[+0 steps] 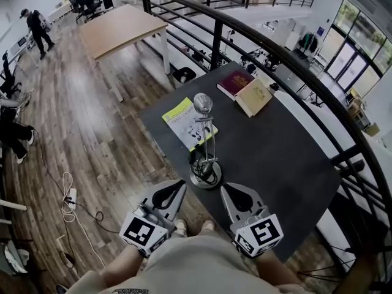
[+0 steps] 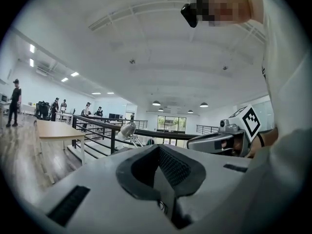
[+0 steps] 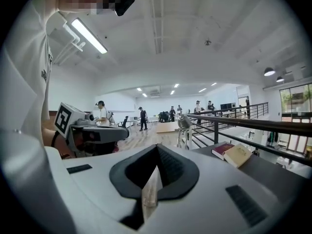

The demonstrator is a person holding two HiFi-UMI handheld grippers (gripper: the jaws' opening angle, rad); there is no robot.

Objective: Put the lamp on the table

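The lamp [image 1: 204, 141] stands upright on the dark table [image 1: 275, 158] at twelve o'clock from the left gripper [image 1: 176, 187] and right gripper [image 1: 229, 190], which both sit clear of it with jaws closed on nothing, presumably because the placing is done.

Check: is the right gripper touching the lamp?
Apart. The right gripper view shows the right gripper shut and empty, with the lamp standing well beyond its tips on the table.
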